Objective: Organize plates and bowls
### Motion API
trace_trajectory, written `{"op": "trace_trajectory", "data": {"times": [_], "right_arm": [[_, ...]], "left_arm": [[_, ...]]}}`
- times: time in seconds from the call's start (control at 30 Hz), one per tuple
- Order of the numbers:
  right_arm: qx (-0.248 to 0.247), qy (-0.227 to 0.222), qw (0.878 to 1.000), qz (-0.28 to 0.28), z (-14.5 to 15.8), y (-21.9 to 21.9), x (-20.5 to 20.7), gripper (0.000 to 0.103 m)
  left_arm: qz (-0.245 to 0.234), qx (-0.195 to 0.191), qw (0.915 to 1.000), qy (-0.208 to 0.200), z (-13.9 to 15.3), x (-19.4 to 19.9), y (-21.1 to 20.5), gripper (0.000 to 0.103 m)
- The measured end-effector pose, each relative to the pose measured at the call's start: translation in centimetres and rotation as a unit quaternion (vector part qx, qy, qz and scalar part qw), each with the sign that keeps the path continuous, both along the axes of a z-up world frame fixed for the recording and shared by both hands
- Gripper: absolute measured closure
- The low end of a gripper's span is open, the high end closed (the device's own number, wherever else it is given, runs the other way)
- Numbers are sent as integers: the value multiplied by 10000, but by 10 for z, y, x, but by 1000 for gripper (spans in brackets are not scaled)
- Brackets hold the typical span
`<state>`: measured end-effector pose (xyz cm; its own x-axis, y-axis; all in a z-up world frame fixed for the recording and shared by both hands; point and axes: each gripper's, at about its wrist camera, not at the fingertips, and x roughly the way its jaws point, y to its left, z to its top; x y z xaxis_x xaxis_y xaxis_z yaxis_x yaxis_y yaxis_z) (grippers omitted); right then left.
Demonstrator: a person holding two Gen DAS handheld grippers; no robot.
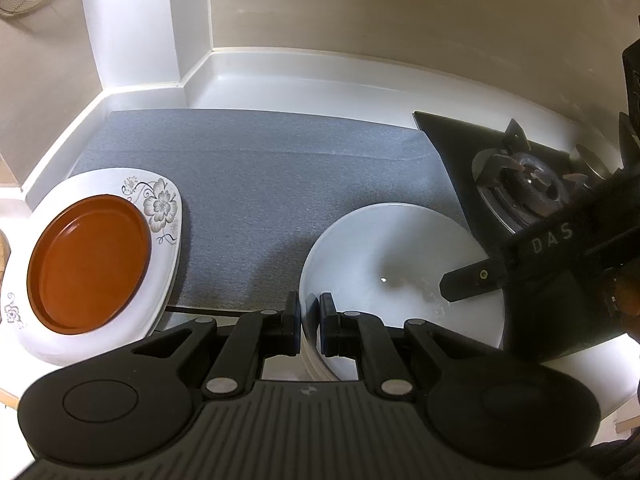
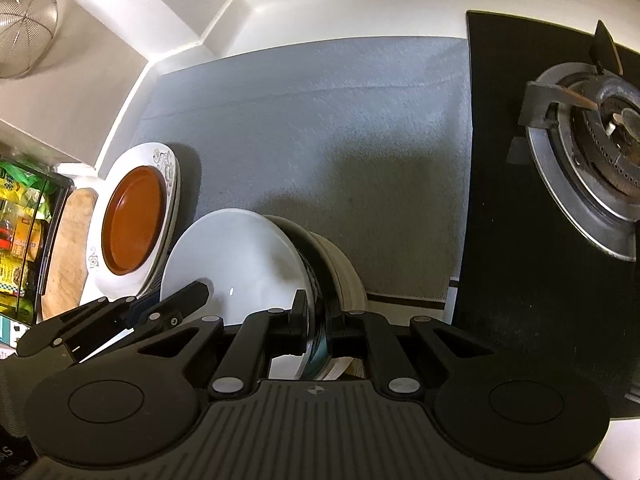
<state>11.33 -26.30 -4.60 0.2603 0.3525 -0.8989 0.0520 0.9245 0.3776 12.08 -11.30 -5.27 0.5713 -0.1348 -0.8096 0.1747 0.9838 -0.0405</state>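
A white plate (image 1: 392, 256) tops a stack of cream plates (image 1: 318, 364) at the grey mat's near edge. My left gripper (image 1: 310, 320) is shut on the plate's near rim. One finger (image 1: 468, 280) of the right gripper lies over the plate from the right. In the right wrist view the white plate (image 2: 236, 256) sits tilted on a dark-rimmed dish (image 2: 316, 276) and cream plates (image 2: 344, 276). My right gripper (image 2: 318, 320) is shut on the white and dark rims together. The left gripper's fingers (image 2: 188, 294) hold the far side. An orange plate (image 1: 88, 264) rests in a floral white plate (image 1: 160, 204).
A grey mat (image 1: 260, 184) covers the white counter. A black hob with a gas burner (image 2: 600, 120) lies to the right. A wire strainer (image 2: 24, 28) hangs at the upper left. A wooden board (image 2: 68, 248) and a rack of packets (image 2: 20, 220) stand left of the plates.
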Motion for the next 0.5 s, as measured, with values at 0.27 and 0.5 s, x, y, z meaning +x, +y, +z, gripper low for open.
{"op": "trace_trajectory", "data": {"times": [0.27,0.5], "right_arm": [[299,236,9991,-163,1,-10,2,91],[410,318,9984,-226,5,-16,1,90]], "left_arm": [[1,-16,10000,15,-1,0,0,92],[11,24,10000,38,-3,0,0,94]]}}
